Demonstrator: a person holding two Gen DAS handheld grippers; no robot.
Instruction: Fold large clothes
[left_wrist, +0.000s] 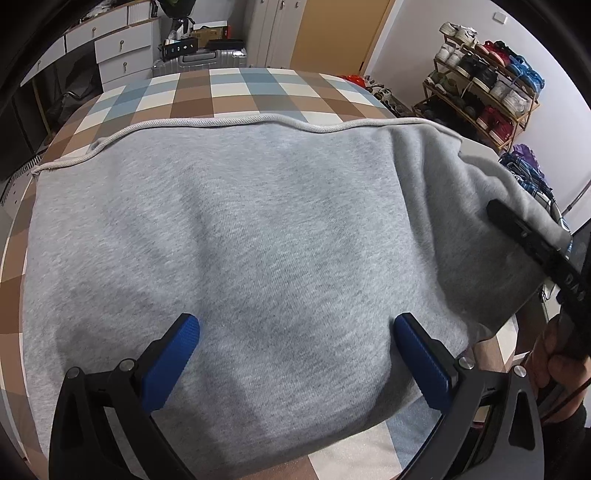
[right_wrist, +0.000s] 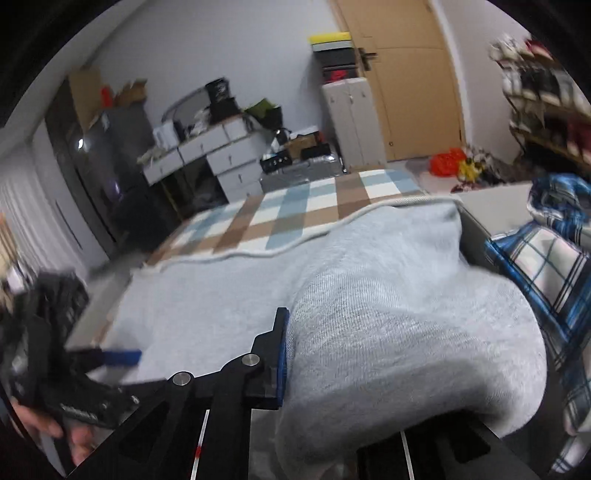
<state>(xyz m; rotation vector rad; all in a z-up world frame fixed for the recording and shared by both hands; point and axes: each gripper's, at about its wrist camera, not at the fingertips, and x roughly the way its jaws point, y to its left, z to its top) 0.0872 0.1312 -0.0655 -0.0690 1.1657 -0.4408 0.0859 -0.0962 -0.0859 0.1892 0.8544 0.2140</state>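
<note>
My left tool (left_wrist: 295, 332) is hovering wide open over the grey sweatshirt (left_wrist: 240, 229) lying across the checkered bed (left_wrist: 236, 92); my right tool (right_wrist: 332, 350) is gripping its bunched right edge.

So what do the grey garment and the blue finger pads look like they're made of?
Grey garment: soft heathered knit, likely cotton fleece; fine ribbed weave and a corded edge show. Left gripper blue pads: matte, ridged, probably rubber or printed plastic.

Tan door (right_wrist: 413, 81), shoe rack (left_wrist: 484, 92), white drawers (left_wrist: 122, 51)
</note>
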